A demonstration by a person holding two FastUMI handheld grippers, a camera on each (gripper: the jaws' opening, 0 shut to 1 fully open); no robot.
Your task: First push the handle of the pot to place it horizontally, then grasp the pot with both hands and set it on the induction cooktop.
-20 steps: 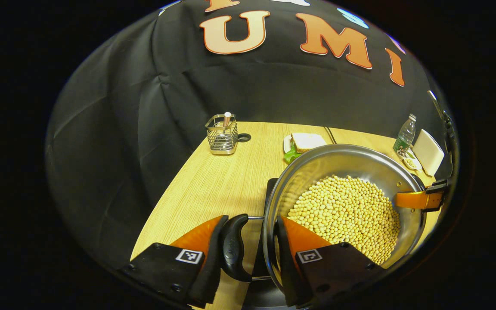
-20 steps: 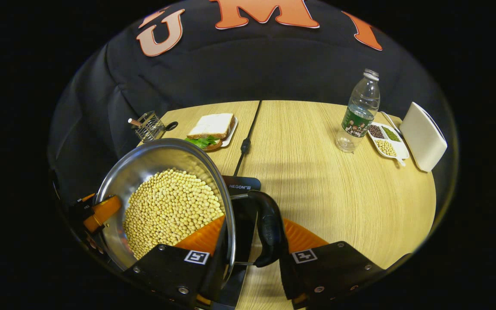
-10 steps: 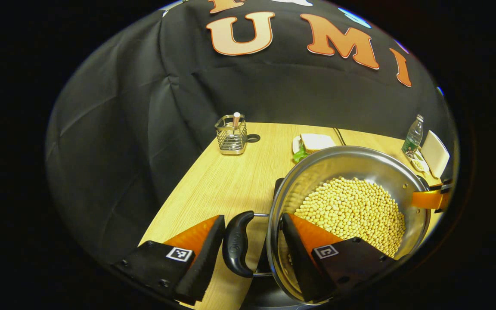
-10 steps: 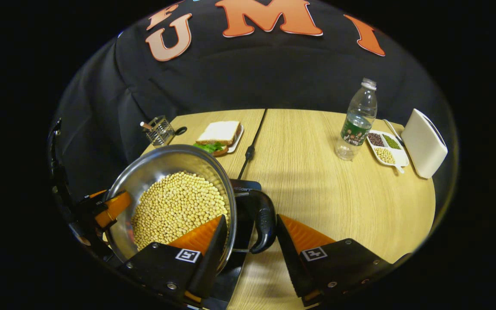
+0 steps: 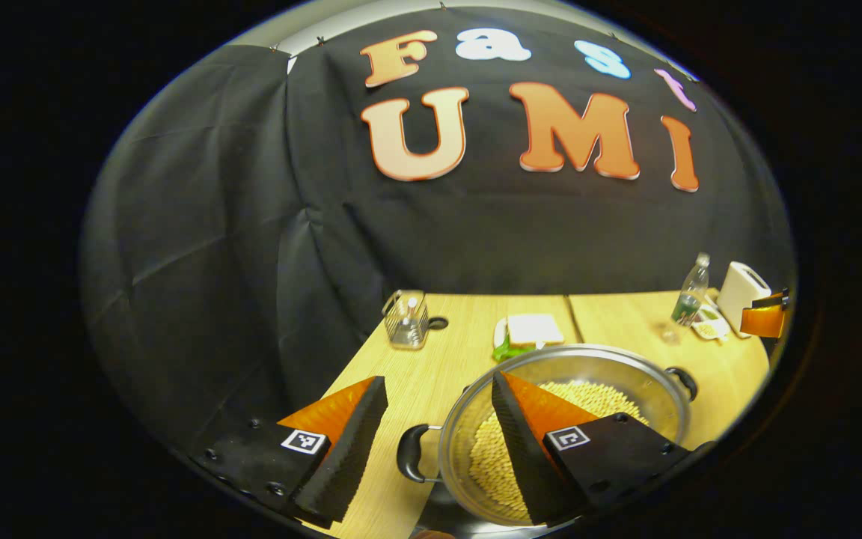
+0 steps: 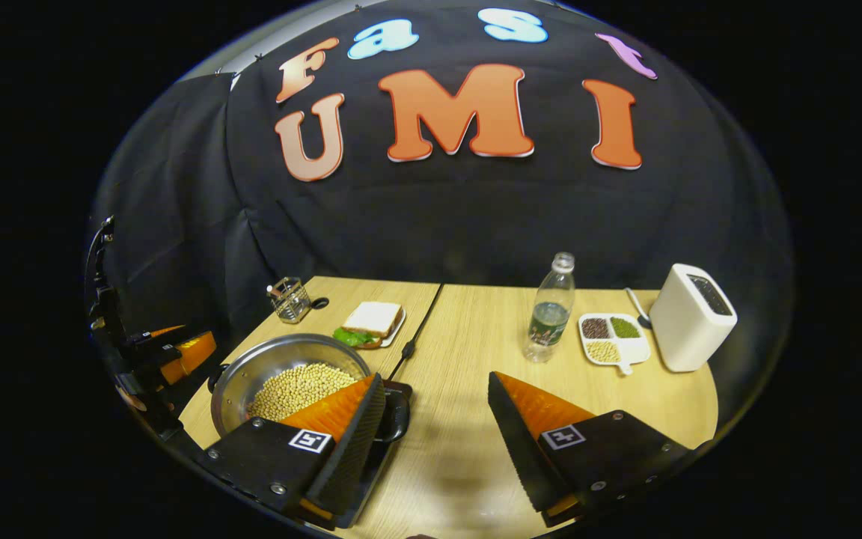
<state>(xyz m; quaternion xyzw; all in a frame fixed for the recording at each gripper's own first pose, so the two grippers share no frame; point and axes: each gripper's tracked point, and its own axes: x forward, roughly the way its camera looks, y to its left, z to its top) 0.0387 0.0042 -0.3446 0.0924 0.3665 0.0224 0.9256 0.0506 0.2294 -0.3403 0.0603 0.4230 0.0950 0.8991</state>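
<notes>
A steel pot [image 5: 595, 361] full of soybeans sits on the black induction cooktop [image 5: 440, 516] at the near edge of the wooden table. Its black side handles [image 5: 407, 454] lie level, one on each side. My left gripper [image 5: 431, 442] hovers open above the pot's left handle, touching nothing. In the right gripper view the pot [image 6: 270, 361] lies at the lower left on the cooktop [image 6: 403, 388]. My right gripper [image 6: 435, 442] is open above the bare table beside the pot's right handle [image 6: 398, 421]. Each gripper appears at the other view's edge: right gripper [image 5: 764, 320], left gripper [image 6: 176, 352].
Behind the pot stand a wire utensil holder [image 6: 290, 299] and a sandwich on a plate [image 6: 371, 322]. A cable [image 6: 412, 340] runs up the table's middle. A water bottle [image 6: 551, 311], a divided dish of beans [image 6: 610, 338] and a white appliance [image 6: 693, 318] stand at the right.
Both grippers opened off the pot's handles, then rose and drew back. The pot, held above the cooktop a second ago, now rests on it and looks smaller.
</notes>
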